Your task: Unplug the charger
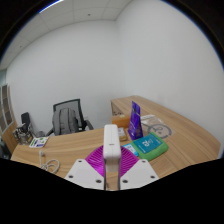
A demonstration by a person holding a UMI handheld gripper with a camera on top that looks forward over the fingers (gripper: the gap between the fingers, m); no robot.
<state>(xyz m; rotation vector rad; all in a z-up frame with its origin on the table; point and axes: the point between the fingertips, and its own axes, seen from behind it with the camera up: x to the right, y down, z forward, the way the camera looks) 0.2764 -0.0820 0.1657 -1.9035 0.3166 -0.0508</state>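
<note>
Tongs (112, 166) level, clamped on white charger (111, 142)

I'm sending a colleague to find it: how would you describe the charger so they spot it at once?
On the wooden desk, look between the gripper's purple-padded fingers. The charger is the upright white block there, plain beside the colourful boxes.

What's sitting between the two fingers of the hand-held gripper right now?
A white charger stands upright between the hand-held gripper's purple pads, in the gripper view. Whether the fingers press on it can't be told.
</note>
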